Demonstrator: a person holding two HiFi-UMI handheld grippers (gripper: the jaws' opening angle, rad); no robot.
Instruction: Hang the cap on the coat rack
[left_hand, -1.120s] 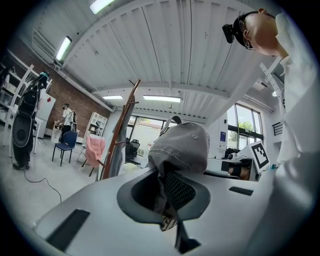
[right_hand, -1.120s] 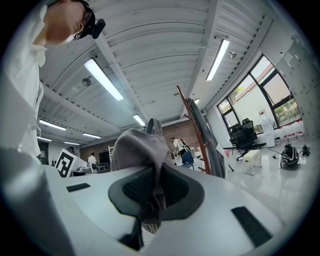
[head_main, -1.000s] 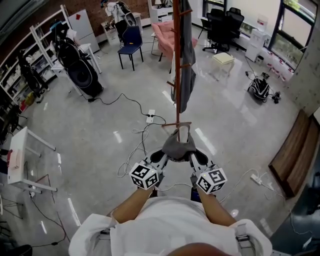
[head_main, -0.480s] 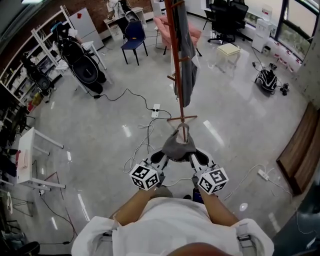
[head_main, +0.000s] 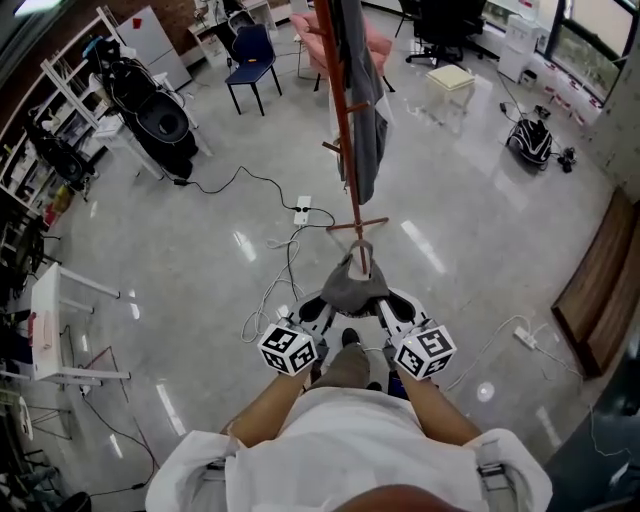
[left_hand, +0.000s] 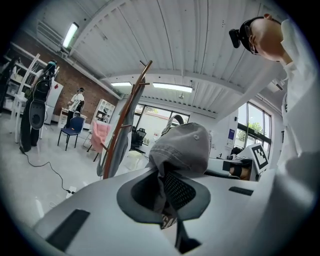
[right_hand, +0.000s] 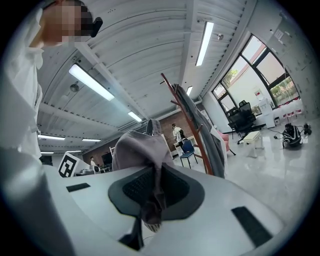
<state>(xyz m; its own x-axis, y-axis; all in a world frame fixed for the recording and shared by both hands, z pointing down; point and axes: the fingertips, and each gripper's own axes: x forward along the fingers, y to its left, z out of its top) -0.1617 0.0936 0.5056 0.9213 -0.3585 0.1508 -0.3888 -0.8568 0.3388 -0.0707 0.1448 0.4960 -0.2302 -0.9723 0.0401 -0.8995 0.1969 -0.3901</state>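
Item 1: cap (head_main: 355, 285), grey, with a top button and a mesh patch at the gripped edge. It is held off the floor (head_main: 200, 260) in front of the person, between 2 sets of tongs, crown uppermost.

Item 2: left tongs (head_main: 322, 308), closed on the cap's left edge. The left gripper view shows fabric and mesh (left_hand: 176, 189) pinched in the jaw notch.

Item 3: right tongs (head_main: 383, 306), clamped on the cap's right edge. The right gripper view shows a fold of grey cloth (right_hand: 150, 197) pressed between the jaws.

Item 4: coat rack (head_main: 340, 130), a red-brown pole with side pegs and a cross foot, standing on the floor just beyond the cap. The cap is not on any peg.

Item 5: grey garment (head_main: 366, 120), hanging from the rack.

Item 6: power strip (head_main: 302, 210), white, with a cable, on the floor left of the rack's foot.

Change against 1 s ago: both grips on the cap are unchanged. The rack's foot and the power strip sit slightly higher in the head view. A shoe (head_main: 348, 342) now shows below the cap, between the 2 arms.
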